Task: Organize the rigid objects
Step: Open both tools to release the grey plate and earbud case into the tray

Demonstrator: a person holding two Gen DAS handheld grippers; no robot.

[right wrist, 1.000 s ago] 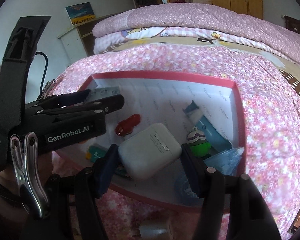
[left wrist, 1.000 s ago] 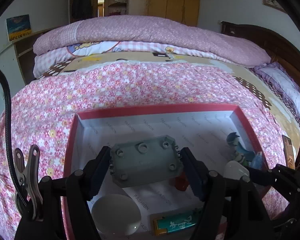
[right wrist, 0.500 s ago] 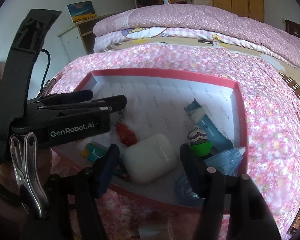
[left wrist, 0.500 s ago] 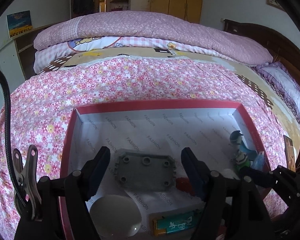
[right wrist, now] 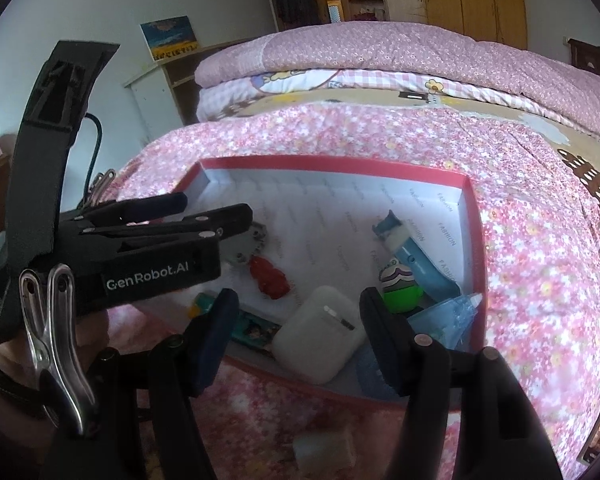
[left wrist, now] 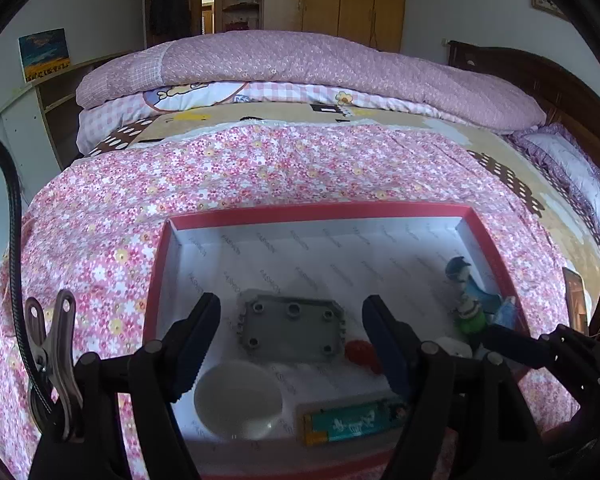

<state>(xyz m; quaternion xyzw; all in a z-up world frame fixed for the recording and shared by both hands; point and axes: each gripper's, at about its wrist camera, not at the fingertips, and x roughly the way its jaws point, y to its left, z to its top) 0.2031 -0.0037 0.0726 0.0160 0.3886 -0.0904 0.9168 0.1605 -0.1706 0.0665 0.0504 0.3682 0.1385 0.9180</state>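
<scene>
Released grey plate partly hidden.

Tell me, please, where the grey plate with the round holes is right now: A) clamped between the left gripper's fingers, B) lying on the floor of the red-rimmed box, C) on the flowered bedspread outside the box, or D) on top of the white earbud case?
B: the grey plate lies flat on the floor of the red-rimmed box, with the left gripper open and both fingers clear of it.

One red-rimmed white cardboard box contains one grey metal plate, one white round lid, one teal lighter, one white earbud case, and one red toy.
</scene>
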